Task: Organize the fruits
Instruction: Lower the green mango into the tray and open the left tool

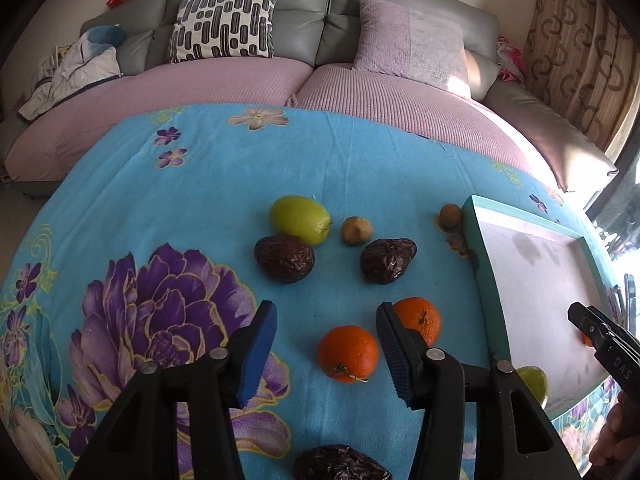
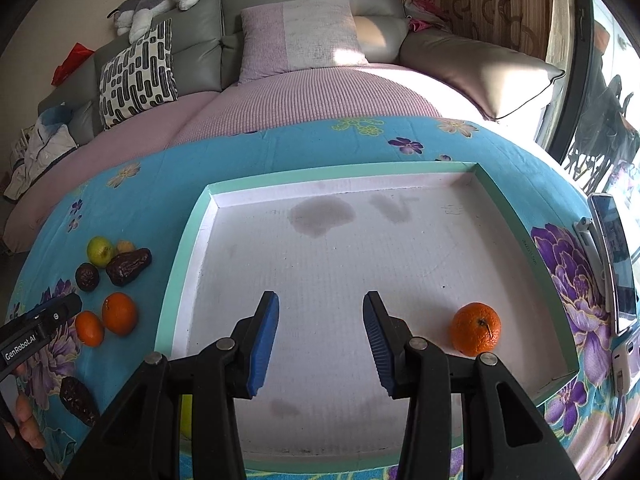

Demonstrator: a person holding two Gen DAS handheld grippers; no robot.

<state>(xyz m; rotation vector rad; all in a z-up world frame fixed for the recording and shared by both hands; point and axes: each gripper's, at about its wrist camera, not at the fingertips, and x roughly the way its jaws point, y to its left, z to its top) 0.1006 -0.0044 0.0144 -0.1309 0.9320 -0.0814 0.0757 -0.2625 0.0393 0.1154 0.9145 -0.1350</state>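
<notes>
Right wrist view: right gripper point(image 2: 321, 338) jaws wide, nothing between them, hovering over the tray point(image 2: 188, 248). Tray holds one orange point(image 2: 476, 329), near its front right corner, plus a green fruit point(image 2: 186, 416) at the front left edge, mostly hidden. Left gripper point(image 1: 326, 346) jaws also wide, over the blue floral cloth point(image 1: 224, 184); a loose orange point(image 1: 348, 353) sits between the fingers, untouched. Dates, green fruit and small brown fruits lie beyond, outside the tray.

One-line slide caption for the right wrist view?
Open right gripper hovers over the teal-rimmed tray, which holds one orange; more fruit waits on the floral cloth.
</notes>
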